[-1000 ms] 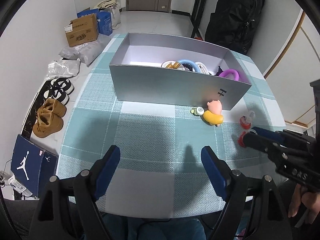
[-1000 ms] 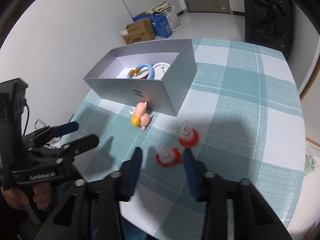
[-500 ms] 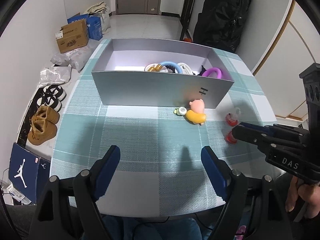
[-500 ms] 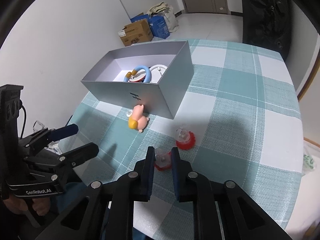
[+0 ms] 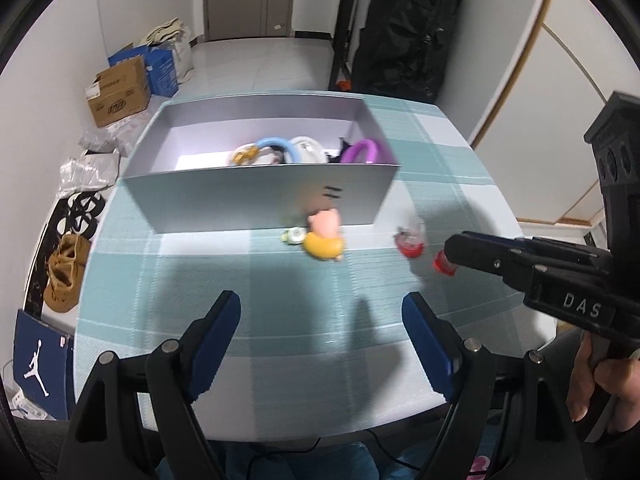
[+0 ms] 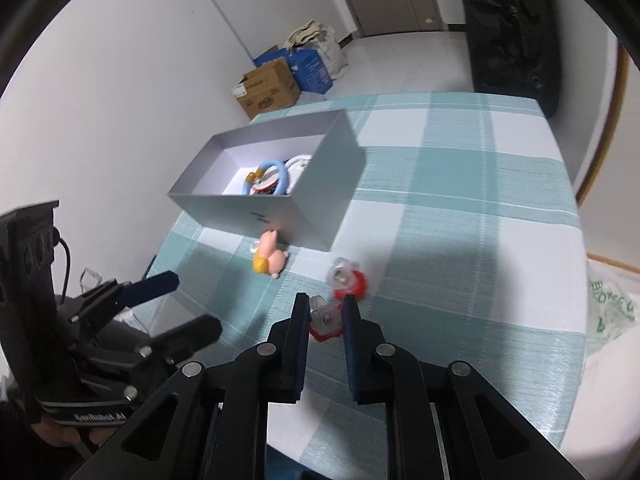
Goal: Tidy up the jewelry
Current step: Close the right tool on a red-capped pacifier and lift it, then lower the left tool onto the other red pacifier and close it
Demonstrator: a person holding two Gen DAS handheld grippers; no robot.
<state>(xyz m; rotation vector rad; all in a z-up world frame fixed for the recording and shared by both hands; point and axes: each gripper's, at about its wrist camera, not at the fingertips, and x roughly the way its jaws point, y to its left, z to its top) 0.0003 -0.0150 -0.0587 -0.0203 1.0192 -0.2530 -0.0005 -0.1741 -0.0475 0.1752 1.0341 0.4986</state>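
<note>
A grey open box [image 5: 260,196] [image 6: 320,200] stands on the checked tablecloth and holds a blue ring [image 5: 276,145], a purple ring [image 5: 362,151] and other pieces. My right gripper [image 6: 326,312] is shut on a red and clear hair clip [image 6: 325,320], held just above the cloth; it also shows in the left wrist view [image 5: 442,264]. A second red clip [image 6: 347,279] [image 5: 410,238] lies beside it. A pink and yellow pig clip [image 6: 270,256] [image 5: 325,236] lies against the box front. My left gripper [image 5: 320,324] is open and empty over the near cloth.
A small green and white piece [image 5: 294,235] lies next to the pig clip. The table's near edge [image 5: 280,432] is close below my left gripper. On the floor at the left are shoes [image 5: 66,268], cardboard boxes [image 5: 120,92] and bags. A black backpack [image 5: 408,32] stands behind the table.
My right gripper closed on the nearer red clip and lifted it slightly. The left gripper drew back and up a little, staying open.
</note>
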